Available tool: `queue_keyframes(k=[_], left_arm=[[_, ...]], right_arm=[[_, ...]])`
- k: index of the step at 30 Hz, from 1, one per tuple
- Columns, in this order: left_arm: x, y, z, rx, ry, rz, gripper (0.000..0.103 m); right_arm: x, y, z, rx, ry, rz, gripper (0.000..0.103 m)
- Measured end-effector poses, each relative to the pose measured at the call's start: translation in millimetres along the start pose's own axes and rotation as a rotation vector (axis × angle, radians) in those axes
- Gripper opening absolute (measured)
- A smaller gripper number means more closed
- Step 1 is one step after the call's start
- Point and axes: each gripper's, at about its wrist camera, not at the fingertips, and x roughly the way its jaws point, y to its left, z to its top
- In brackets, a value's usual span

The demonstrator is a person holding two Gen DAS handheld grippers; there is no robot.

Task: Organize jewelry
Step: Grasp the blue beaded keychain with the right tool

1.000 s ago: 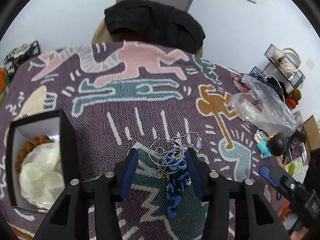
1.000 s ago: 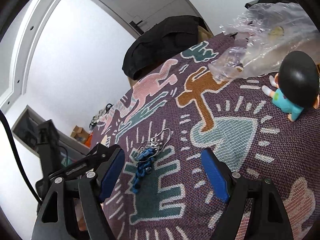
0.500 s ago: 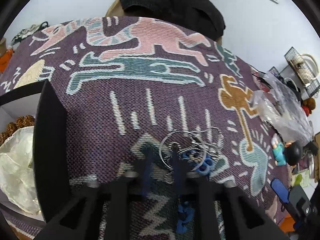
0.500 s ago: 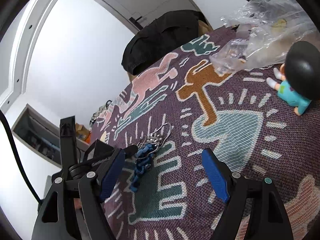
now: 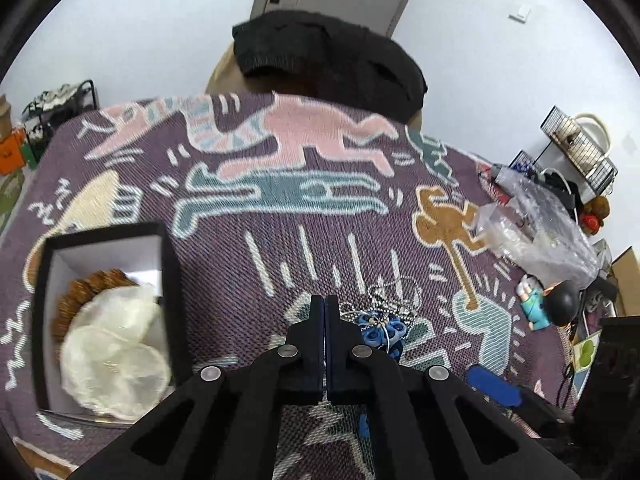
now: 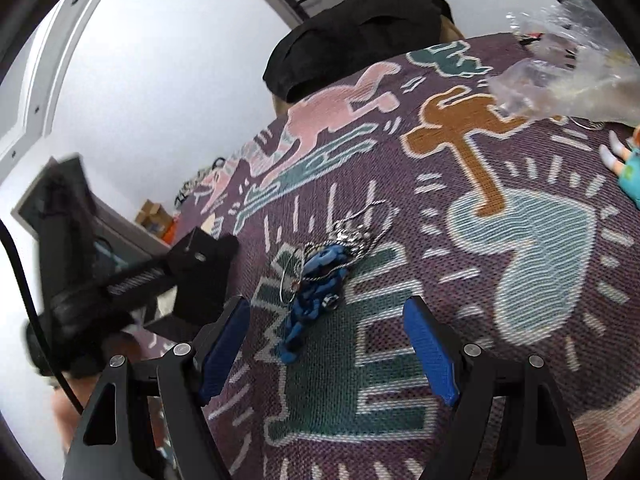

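Observation:
A tangle of blue beads [image 5: 380, 326] and silver chains [image 5: 394, 292] lies on the patterned purple cloth [image 5: 280, 248]. My left gripper [image 5: 325, 300] is shut just left of the tangle, and no piece shows between its pads. A thin wire runs from beside it to the beads. At the left stands a black box [image 5: 170, 280] with a brown bead bracelet [image 5: 90, 284] and a white pouch [image 5: 116, 356] inside. My right gripper [image 6: 326, 304] is open and hovers close over the blue beads [image 6: 316, 288], touching nothing. The left gripper [image 6: 200, 256] shows blurred beside them.
A crumpled clear plastic bag [image 5: 540, 224] and a small figurine [image 5: 552, 304] lie at the right of the cloth. A black garment [image 5: 328, 60] hangs over a chair at the far edge. A wire rack [image 5: 580, 148] stands against the right wall.
My left gripper was open around the beads, closed, and now sits shut to their left. My right gripper came nearer, so the tangle now lies between its open fingers in view.

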Motion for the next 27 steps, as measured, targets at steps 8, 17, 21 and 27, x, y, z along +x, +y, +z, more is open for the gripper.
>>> queue_keyframes(k=[8,17,21,27], left_arm=[[-31,13,5,0.001,-0.054,-0.006,0.0],[-48,26,5,-0.007,-0.076,-0.014,0.0],[-39,26,5,-0.028,-0.033,-0.028,0.0],[-19,17,1,-0.043,0.052,-0.043,0.002]], right_arm=[[27,23,-5,-0.064,0.065,-0.052,0.08],[48,42,-13,-0.159,0.087,-0.146,0.08],[51,49,-17,-0.25,0.083,-0.236,0.063],[39,26,-10,-0.212,0.075,-0.26,0.012]])
